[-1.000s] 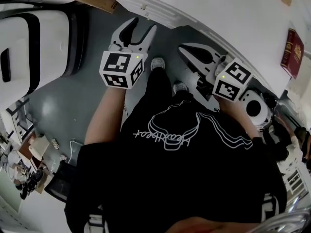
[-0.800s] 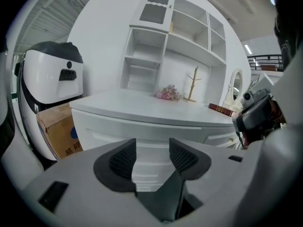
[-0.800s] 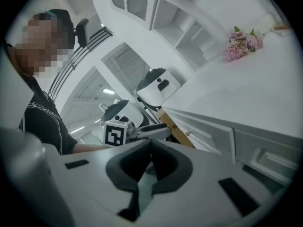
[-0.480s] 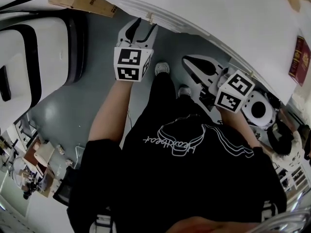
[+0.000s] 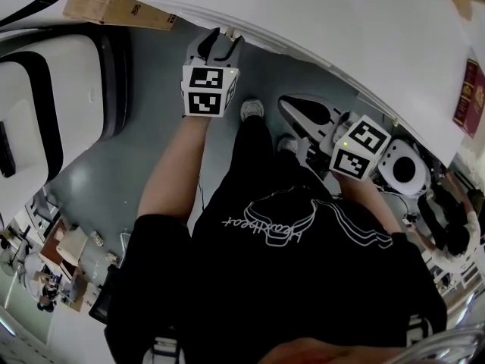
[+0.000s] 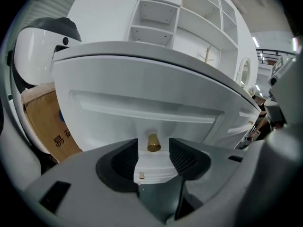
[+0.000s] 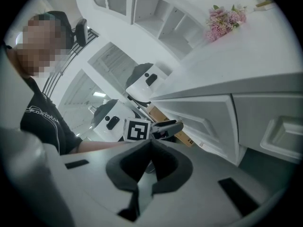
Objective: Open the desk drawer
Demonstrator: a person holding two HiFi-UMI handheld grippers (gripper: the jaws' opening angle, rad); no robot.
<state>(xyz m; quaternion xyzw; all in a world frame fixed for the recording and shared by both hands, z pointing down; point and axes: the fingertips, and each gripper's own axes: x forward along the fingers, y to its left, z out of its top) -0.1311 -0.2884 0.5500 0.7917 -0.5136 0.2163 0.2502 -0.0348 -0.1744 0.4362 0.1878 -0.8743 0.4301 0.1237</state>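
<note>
Left claw point(image 6: 153, 148) extended, jaws apart; right claw point(image 7: 150, 144) closed, nearer the body.

White desk drawer point(image 6: 142, 108), brass knob point(image 6: 153, 143); grey floor point(image 5: 151, 127); brown cardboard box point(image 6: 47, 122); red book point(image 5: 470, 97).

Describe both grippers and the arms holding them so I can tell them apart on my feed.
They match: the left gripper and right gripper have white shells with black inner pads, each carrying a white cube with black square markers and a small green light. The forearms are bare below a black short-sleeved T-shirt with a white line print.
</note>
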